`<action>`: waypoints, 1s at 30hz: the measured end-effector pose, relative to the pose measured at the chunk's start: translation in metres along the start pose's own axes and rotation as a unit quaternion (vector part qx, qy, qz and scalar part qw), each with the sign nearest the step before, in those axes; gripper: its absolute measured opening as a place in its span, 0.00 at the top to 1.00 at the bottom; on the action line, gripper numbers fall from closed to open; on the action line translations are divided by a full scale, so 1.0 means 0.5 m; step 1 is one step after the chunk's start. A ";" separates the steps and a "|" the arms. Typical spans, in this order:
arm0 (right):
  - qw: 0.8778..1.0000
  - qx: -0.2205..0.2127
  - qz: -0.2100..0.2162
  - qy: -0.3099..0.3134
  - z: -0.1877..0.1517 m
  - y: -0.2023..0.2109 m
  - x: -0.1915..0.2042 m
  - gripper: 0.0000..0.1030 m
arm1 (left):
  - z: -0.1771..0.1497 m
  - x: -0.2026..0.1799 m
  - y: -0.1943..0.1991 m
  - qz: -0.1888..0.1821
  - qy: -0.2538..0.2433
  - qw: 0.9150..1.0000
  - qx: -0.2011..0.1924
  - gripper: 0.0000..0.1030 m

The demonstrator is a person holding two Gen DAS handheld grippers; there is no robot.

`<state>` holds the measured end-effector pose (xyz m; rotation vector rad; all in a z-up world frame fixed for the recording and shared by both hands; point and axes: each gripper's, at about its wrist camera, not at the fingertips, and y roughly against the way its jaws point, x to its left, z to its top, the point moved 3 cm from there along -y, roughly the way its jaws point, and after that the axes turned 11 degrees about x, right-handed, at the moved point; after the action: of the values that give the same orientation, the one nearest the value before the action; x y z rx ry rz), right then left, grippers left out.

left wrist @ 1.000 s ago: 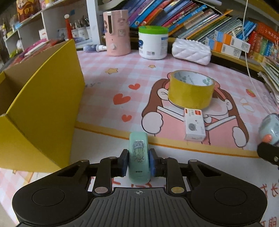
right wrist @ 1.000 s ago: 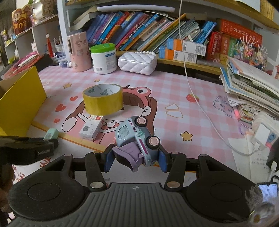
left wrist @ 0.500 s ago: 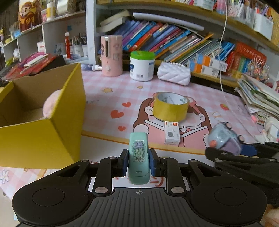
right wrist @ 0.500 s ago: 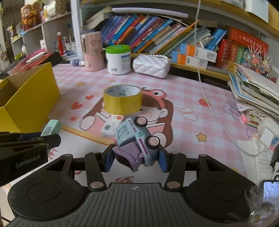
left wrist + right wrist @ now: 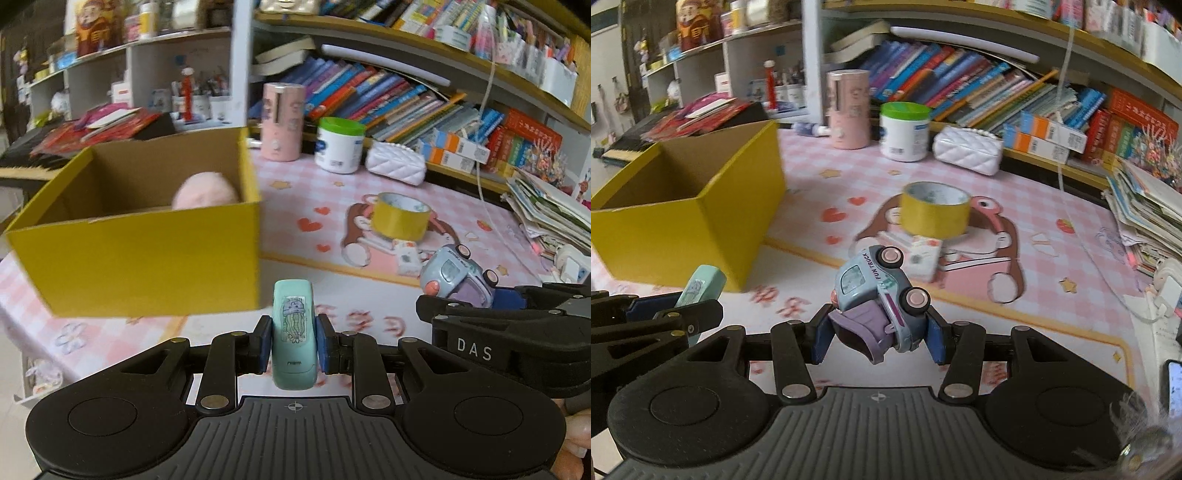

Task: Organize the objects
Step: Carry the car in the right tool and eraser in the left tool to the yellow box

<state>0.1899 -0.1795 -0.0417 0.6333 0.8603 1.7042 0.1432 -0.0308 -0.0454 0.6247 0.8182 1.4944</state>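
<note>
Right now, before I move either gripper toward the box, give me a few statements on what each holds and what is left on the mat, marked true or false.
1. The left gripper is shut on the mint green case. True.
2. The right gripper is open. False: it is shut on the toy truck.
3. The yellow box holds a pink fluffy thing. True.
4. The yellow tape roll lies in the box. False: it stands on the mat.

"FUN TRUCK" runs along the side of the toy truck, at the centre of the right wrist view. "DAS" stands in pale letters on the black right gripper body, lower right of the left wrist view. Other labels are too blurred to read.
</note>
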 end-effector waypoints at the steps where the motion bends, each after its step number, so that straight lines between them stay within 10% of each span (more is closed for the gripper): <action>1: 1.000 0.000 0.001 0.003 -0.004 0.004 0.016 0.54 | -0.006 0.015 0.007 0.002 0.005 1.000 0.000 0.78; 30: 0.998 -0.017 0.042 0.052 -0.114 0.112 0.368 0.54 | -0.156 0.304 0.186 0.031 0.045 0.998 -0.030 0.78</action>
<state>0.0616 -0.0259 -0.0318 0.5701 0.8858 1.8372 0.0109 0.1109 -0.0310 0.5447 0.8255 1.6065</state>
